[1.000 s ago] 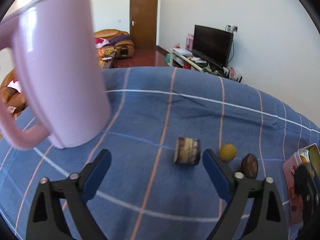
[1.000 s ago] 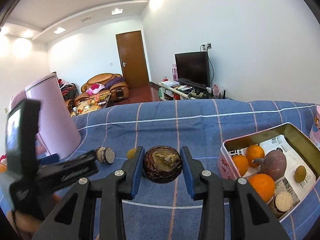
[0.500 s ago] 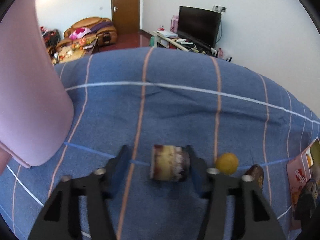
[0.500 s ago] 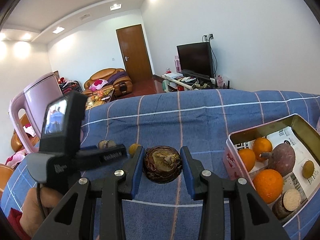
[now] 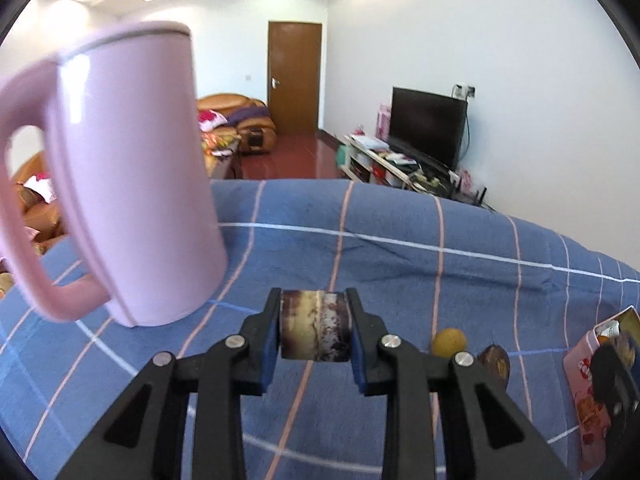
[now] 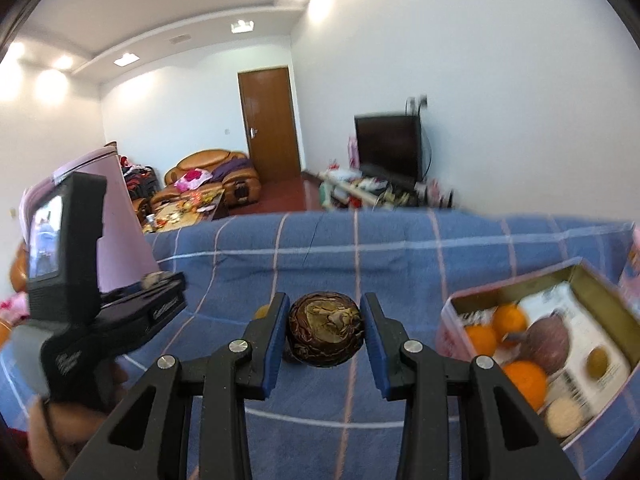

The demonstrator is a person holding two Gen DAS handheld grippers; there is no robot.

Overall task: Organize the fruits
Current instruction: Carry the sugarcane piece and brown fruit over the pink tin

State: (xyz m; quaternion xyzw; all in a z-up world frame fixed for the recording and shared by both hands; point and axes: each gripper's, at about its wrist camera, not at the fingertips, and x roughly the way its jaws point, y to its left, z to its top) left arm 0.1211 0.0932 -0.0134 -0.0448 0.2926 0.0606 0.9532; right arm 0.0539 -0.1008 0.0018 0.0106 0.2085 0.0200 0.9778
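Closing over the last moment, the left hand-held gripper (image 5: 315, 327) is now clamping the cut chunk (image 5: 315, 326) above the bench (image 5: 400, 248); the right hand-held gripper (image 6: 325, 330) is holding the brown fruit (image 6: 326, 330). Both should be carried level to the tin (image 6: 452, 312), each grip being kept firm.

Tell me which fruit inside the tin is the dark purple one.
The big round purple fruit in the middle of the tin, stem pointing left. The three oranges beside it are bright orange; the small one to its right is olive-yellow.
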